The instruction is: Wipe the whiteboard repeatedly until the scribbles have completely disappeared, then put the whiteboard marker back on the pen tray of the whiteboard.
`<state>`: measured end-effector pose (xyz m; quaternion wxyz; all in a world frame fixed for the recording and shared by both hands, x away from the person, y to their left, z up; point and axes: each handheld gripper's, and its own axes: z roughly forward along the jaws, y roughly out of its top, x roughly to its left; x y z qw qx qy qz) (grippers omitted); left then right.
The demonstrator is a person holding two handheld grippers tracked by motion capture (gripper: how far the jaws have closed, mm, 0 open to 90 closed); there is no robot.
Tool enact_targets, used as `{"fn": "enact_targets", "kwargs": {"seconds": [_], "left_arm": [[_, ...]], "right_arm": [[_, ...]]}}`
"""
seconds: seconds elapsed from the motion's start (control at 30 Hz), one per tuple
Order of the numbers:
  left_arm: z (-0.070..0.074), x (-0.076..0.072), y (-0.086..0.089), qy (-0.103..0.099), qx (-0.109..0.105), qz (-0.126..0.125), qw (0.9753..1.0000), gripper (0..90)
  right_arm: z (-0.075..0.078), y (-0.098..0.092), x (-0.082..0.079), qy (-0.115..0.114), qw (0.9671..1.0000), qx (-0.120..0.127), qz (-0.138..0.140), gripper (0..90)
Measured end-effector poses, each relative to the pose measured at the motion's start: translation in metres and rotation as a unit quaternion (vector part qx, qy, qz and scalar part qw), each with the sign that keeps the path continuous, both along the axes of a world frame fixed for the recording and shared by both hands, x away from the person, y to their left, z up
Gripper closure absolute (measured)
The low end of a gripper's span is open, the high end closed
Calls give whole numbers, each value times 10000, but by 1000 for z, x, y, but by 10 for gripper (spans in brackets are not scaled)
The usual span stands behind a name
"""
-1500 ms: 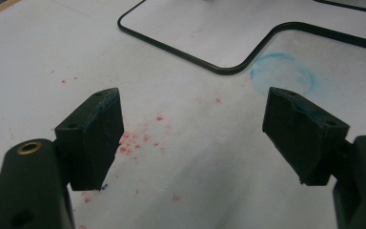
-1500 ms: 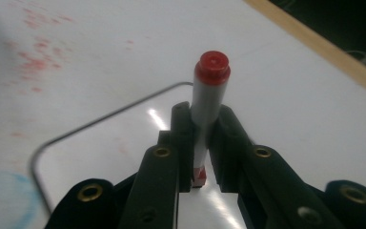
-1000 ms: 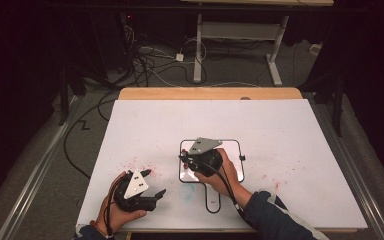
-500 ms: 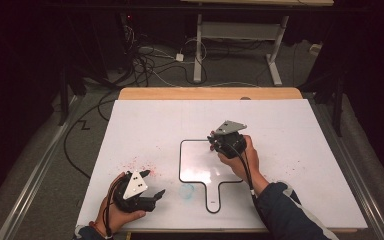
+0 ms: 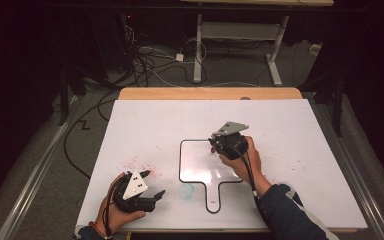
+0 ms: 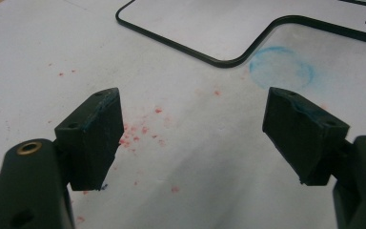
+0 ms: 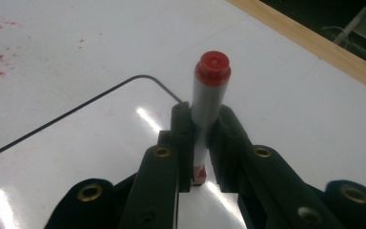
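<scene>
A: Item 1, your right gripper [image 5: 215, 142]?

B: Over the small whiteboard's [image 5: 195, 165] top right corner, approx. 1 o'clock from board centre. Jaws clamped on a red marker [image 7: 208, 100]. In the right gripper view the marker stands up between them, red end cap on top, grey barrel pinched low down, a red band showing below the pads. Its tip end is hidden behind the jaws, so can't tell if it touches the board.

A: Item 2, your left gripper [image 5: 157, 196]?

B: Near the table's [image 5: 300, 130] front edge, approx. 7 o'clock from the board. Jaws wide apart, nothing between them. Left gripper view: both pads [image 6: 97, 136] hang just over the bare white top. Grey plate on top, cable trailing back by your wrist.

A: Item 3, the board?

B: Flat on the table, centre, black rim, rounded corners, handle tab pointing to 6 o'clock toward you. Surface glossy w/ glare, looks blank.

A: Item 4, marks?

B: Red specks [image 5: 140, 164] at 9 o'clock of the board, also under your left gripper. Blue ring smudge [image 6: 281, 67] at the board's 7 o'clock corner, just beside the rim, approx. 1 o'clock from your left jaws.

A: Grippers vs. each other?

B: Well apart.
</scene>
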<state>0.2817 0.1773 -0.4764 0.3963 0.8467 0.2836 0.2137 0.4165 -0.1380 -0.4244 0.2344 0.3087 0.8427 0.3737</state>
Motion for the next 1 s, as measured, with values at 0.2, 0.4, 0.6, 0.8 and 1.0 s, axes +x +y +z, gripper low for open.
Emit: {"fn": "enact_targets", "kwargs": {"seconds": [0.2,0.4,0.6,0.8,1.0], "left_arm": [[0,1,0,0,9,38,10000,207],[-1,1,-1,17,68,66,10000,207],[0,2,-3,-5,111,80,9999,207],[0,1,-5,0,146,58,9999,207],[-2,4,-6,47,174,24,9998,207]], "right_arm": [[14,-36,-13,-62,9992,392,-9,814],[42,-84,-36,49,9976,680,147,813],[52,-116,-51,767,9961,287,315,813],[35,-107,-43,1390,9884,-124,599,812],[15,-99,-20,1671,9850,90,425,811]]}}
